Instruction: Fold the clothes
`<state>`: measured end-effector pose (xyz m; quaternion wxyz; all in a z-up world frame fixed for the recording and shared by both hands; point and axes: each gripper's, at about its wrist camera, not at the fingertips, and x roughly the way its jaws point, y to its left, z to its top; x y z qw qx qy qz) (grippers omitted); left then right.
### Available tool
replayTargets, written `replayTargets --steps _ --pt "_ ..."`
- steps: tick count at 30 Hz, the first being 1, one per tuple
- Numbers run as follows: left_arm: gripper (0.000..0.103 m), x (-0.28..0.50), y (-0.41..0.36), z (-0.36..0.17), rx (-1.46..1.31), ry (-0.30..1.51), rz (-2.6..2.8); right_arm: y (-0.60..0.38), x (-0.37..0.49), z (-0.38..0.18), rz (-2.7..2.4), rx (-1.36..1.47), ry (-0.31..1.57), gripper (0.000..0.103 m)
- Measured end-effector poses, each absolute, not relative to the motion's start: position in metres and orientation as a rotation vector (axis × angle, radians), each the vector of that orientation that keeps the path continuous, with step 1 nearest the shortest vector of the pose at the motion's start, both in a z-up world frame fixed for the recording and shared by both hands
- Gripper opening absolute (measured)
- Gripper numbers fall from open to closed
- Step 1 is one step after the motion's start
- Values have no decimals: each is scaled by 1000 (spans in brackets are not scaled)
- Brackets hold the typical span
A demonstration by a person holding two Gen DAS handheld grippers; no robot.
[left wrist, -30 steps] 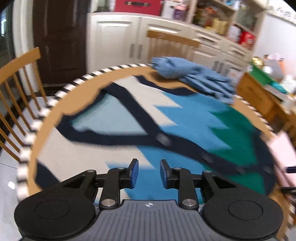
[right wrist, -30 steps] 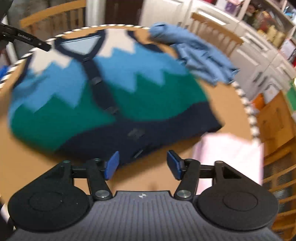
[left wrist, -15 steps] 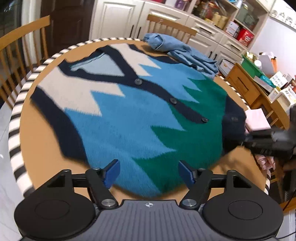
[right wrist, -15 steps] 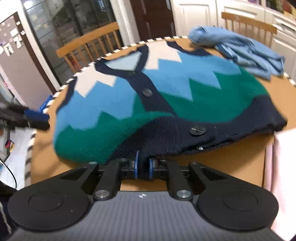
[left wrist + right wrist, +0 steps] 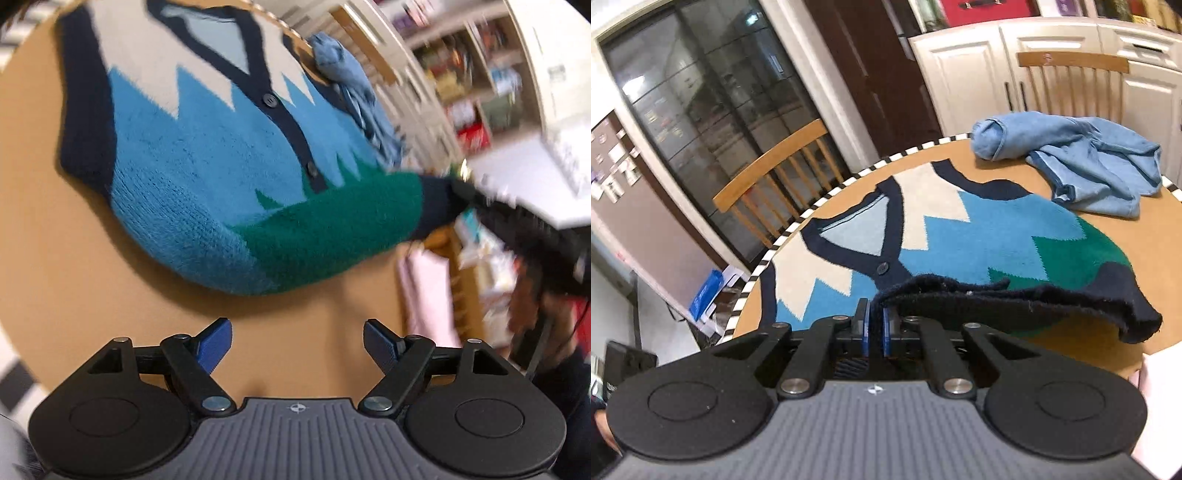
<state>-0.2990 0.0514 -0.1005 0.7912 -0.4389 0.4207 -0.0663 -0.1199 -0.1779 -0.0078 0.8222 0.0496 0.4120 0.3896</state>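
A knit cardigan vest [image 5: 207,162] with cream, blue and green zigzag bands and navy trim lies on the round brown table [image 5: 66,229]. My right gripper [image 5: 875,328] is shut on its navy bottom hem [image 5: 1015,299] and holds that hem lifted and folded back over the vest [image 5: 979,229]. In the left wrist view the right gripper [image 5: 491,206] shows pinching the raised hem at the right. My left gripper [image 5: 297,343] is open and empty, over bare table just short of the vest's near side.
A crumpled light-blue garment [image 5: 1082,162] lies at the table's far edge, also in the left wrist view [image 5: 351,88]. A pink cloth [image 5: 428,291] lies at the right edge. Wooden chairs [image 5: 775,184] stand around the striped table rim [image 5: 764,258]. Cabinets stand behind.
My right gripper, shut on the hem, has lifted it and carried it back over the vest. My left gripper has stayed open and swung to the vest's side.
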Motion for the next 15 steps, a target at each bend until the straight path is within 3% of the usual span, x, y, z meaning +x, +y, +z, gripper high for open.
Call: replayTargets --steps 8,13,15 --pt "80 -289 30 -120 -1005 737 -120 -190 -129 -20 789 155 983 7" --pt "79 -286 31 -104 -1014 662 -86 -200 -136 -27 740 149 1016 7" --pt "66 -285 31 -98 -1018 633 -72 -202 -136 -30 723 142 1029 8"
